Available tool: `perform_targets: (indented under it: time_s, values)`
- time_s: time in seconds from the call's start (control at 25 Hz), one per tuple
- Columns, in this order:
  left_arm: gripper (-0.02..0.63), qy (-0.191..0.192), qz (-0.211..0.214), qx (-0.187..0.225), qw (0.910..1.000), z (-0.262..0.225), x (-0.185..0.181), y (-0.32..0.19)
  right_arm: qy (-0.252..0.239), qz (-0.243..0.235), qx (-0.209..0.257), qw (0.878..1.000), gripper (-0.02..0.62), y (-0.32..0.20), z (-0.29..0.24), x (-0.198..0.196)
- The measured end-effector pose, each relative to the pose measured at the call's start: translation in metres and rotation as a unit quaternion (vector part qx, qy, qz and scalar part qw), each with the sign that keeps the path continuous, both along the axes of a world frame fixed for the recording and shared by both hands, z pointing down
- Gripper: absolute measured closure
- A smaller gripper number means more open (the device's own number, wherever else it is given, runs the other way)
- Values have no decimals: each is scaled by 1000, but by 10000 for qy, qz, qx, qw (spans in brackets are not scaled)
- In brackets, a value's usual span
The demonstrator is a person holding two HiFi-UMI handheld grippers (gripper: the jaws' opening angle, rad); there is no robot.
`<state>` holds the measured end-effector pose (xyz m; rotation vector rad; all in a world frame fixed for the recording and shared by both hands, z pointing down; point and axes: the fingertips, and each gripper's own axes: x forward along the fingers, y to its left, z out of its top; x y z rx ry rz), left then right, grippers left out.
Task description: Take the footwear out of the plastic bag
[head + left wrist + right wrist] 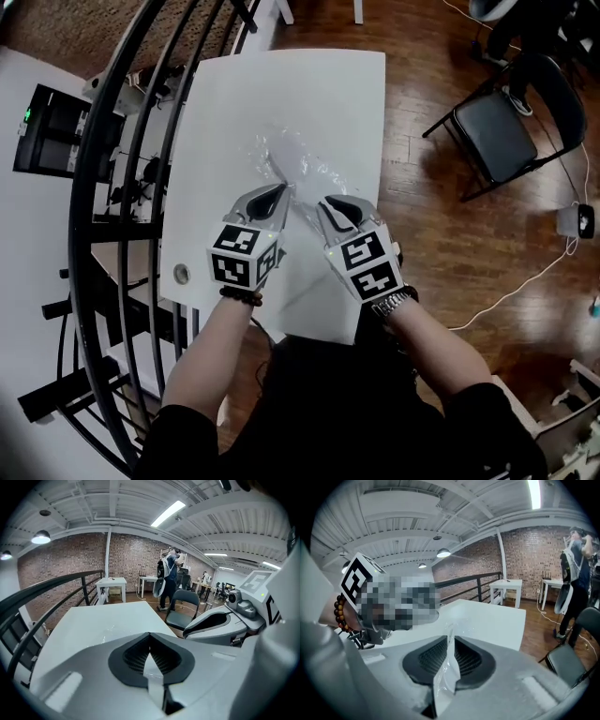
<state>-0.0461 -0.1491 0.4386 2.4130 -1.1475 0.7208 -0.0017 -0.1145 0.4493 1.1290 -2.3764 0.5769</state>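
Your left gripper [279,194] is clamped tight on the clear plastic bag [289,157]. Your right gripper [328,206] pinches its film too. The bag lies mid-frame on the white desk [225,122], its contents unclear.

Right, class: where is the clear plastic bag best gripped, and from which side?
Likely its near edge, from the person's side: the plastic bag lies flat on the white table, so only thin film at the rim offers a pinch.
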Motion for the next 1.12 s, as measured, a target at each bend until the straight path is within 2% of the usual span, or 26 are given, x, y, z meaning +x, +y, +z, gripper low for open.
perform_targets:
  time_s: [0.4, 0.84, 1.12]
  values:
    - [594, 146, 119, -368, 9991, 44, -15, -40, 353, 251, -433, 9981, 563, -20, 48, -12]
    - [594, 131, 210, -563, 9981, 72, -24, -60, 1365, 15, -736, 9879, 557, -15, 91, -8]
    - [594, 33, 129, -643, 9978, 83, -41, -69, 1881, -264, -740, 9790, 557, -13, 103, 8]
